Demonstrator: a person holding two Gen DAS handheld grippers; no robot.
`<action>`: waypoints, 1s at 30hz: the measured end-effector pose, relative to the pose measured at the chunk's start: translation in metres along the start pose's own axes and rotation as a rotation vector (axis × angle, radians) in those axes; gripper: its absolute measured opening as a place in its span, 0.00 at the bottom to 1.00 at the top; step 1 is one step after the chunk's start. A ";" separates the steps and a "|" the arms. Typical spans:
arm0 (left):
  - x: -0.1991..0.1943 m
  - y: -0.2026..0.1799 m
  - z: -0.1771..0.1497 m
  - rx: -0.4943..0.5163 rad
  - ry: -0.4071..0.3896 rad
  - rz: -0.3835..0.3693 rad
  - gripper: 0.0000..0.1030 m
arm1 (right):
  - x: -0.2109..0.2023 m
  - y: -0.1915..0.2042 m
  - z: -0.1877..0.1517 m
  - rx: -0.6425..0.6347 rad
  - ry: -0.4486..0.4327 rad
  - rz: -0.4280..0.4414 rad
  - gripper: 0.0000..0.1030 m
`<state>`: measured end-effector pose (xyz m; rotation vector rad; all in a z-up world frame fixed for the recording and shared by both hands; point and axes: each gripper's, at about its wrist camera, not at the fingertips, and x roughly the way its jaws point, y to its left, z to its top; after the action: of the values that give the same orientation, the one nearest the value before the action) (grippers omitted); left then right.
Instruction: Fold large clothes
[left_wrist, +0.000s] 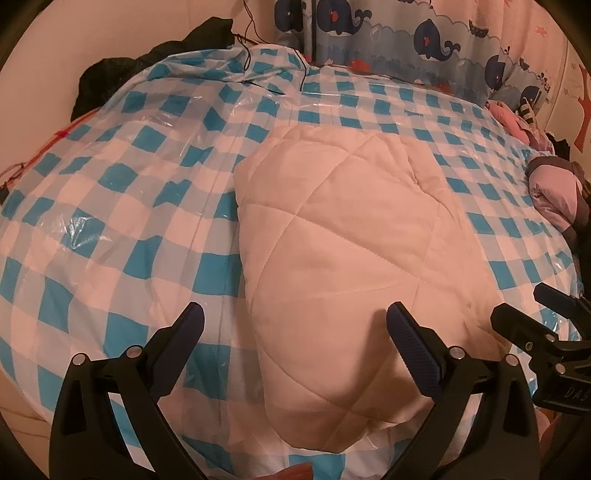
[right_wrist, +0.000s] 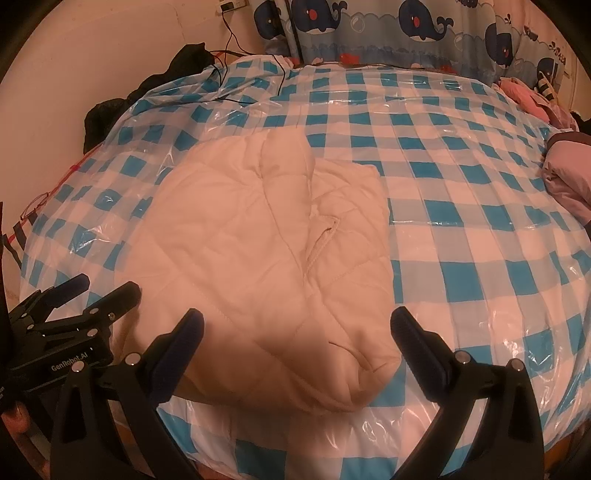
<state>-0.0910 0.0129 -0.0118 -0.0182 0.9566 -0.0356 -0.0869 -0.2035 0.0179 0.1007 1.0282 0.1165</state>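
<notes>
In the left wrist view, the left gripper (left_wrist: 295, 325) is hovering low over the near end of a cream quilted garment (left_wrist: 347, 229), its two fingers standing wide apart and gripping nothing. The garment is lying folded into a long padded block on a blue-and-white checked sheet (left_wrist: 122, 192) that is covering the bed under a glossy clear plastic film. The left finger is hanging over the checks just beside the garment's left edge, while the right finger is sitting above the cloth itself. At the right border, the right gripper (left_wrist: 517, 310) is showing, its fingers parted and empty over the garment's right edge. A whale-print curtain (left_wrist: 406, 33) is hanging behind the bed, a dark heap of clothes (left_wrist: 110, 70) is resting at the far left corner, and a pink garment (left_wrist: 554, 192) is lying at the right side.

In the right wrist view, the right gripper (right_wrist: 295, 325) is hanging over the near right corner of the cream garment (right_wrist: 251, 236), fingers spread wide and holding nothing. The garment is lying left of centre on the checked sheet (right_wrist: 461, 206), a folded flap and a stitched seam showing on top. The left gripper (right_wrist: 107, 286) is appearing at the lower left, fingers apart and empty, over the garment's left edge. Thin black cables (right_wrist: 236, 40) are trailing onto the bed's far end.
</notes>
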 end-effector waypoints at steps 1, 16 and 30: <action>0.000 0.000 0.000 -0.002 0.000 -0.001 0.92 | 0.000 0.000 0.000 -0.001 0.000 -0.001 0.95; -0.004 -0.006 0.002 0.024 -0.002 -0.014 0.92 | 0.001 -0.008 -0.003 0.001 0.009 -0.004 0.95; -0.004 -0.011 0.000 0.024 0.001 -0.012 0.92 | 0.008 -0.010 -0.004 -0.007 0.027 -0.006 0.95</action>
<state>-0.0935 0.0018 -0.0082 -0.0017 0.9571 -0.0582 -0.0859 -0.2119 0.0075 0.0904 1.0547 0.1163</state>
